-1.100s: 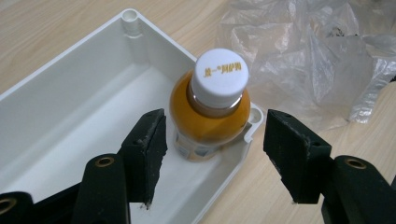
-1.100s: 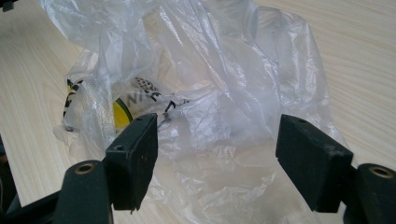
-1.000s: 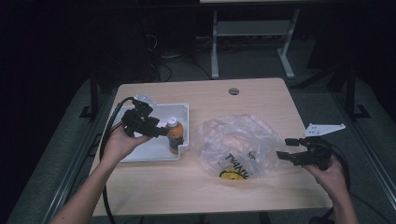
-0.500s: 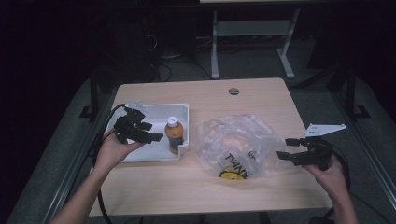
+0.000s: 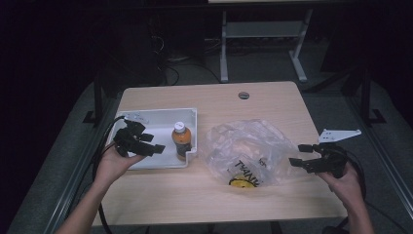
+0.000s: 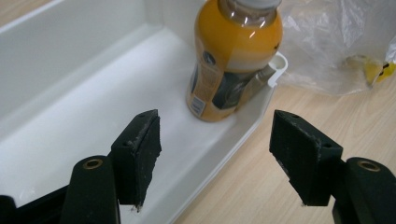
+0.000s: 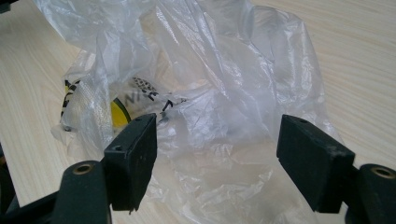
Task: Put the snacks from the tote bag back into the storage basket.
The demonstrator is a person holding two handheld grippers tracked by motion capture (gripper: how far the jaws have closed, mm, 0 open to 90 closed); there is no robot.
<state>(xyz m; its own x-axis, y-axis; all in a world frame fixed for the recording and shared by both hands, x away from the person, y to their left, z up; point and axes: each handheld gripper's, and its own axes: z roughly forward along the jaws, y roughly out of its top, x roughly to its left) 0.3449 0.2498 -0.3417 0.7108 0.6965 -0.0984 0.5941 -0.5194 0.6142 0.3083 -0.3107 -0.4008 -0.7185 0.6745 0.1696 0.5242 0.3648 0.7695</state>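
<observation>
Your left claw (image 5: 155, 146): jaws just widened, nothing held, bottle (image 5: 180, 140) upright in tray (image 5: 190, 115) ahead | right claw (image 5: 298, 155): gaping, empty, at bag (image 5: 243, 146)

Bottle (image 6: 236, 56) cap cut off, perhaps white

plastic bag (image 5: 243, 148) — black print, partly legible "TYWYN" | bottle (image 5: 180, 140) label — unreadable

Both forearms are showing bare, with no sleeves. The left gripper (image 5: 152, 145) is wearing matte black housing, trailing a looping black cable. The right gripper (image 5: 302, 155) is carrying a grey three-cornered plate on top. Blocky black jaw pads are sitting on arms with brass-coloured screw inserts.
</observation>
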